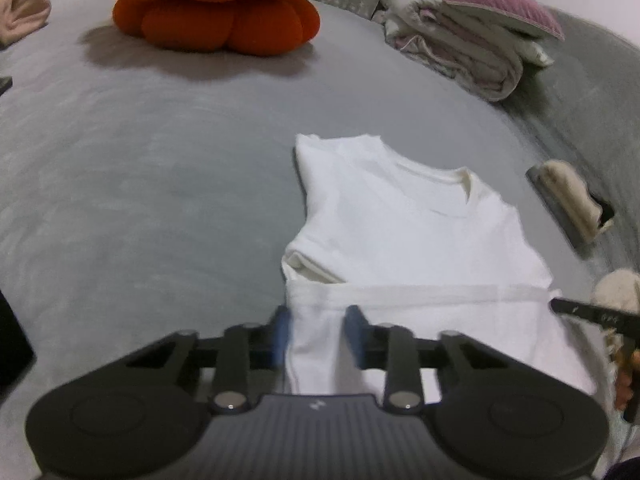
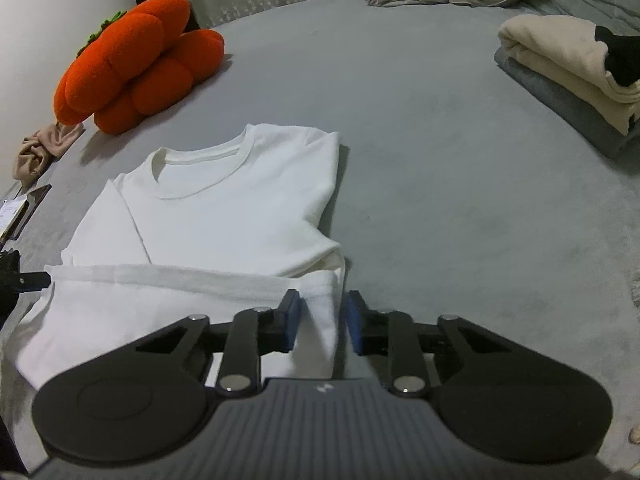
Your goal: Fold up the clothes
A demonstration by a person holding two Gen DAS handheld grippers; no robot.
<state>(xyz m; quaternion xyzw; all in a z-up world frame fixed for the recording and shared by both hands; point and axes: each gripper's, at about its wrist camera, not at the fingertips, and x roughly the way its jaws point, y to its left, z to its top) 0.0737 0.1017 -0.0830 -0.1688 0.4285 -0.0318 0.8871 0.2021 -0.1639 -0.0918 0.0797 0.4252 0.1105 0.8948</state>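
A white T-shirt [image 1: 400,232] [image 2: 240,208] lies front up on the grey bed [image 1: 160,184], collar away from me, sleeves tucked in. Its bottom part is folded over, and the hem band [image 1: 420,292] runs across the shirt. My left gripper [image 1: 316,320] is at the shirt's near left corner. Its blue pads stand apart with the cloth edge between them. My right gripper [image 2: 322,312] is at the near right corner. A fold of cloth sits between its pads, and a gap shows beside the right pad. Each gripper's black finger shows at the edge of the other wrist view.
An orange plush cushion [image 1: 212,4] [image 2: 136,64] sits at the far side of the bed. A folded quilt pile [image 1: 468,36] lies far right. A stack of folded clothes [image 2: 572,76] lies to the right. A beige cloth [image 2: 44,148] and a dark flat object [image 2: 28,208] lie at left.
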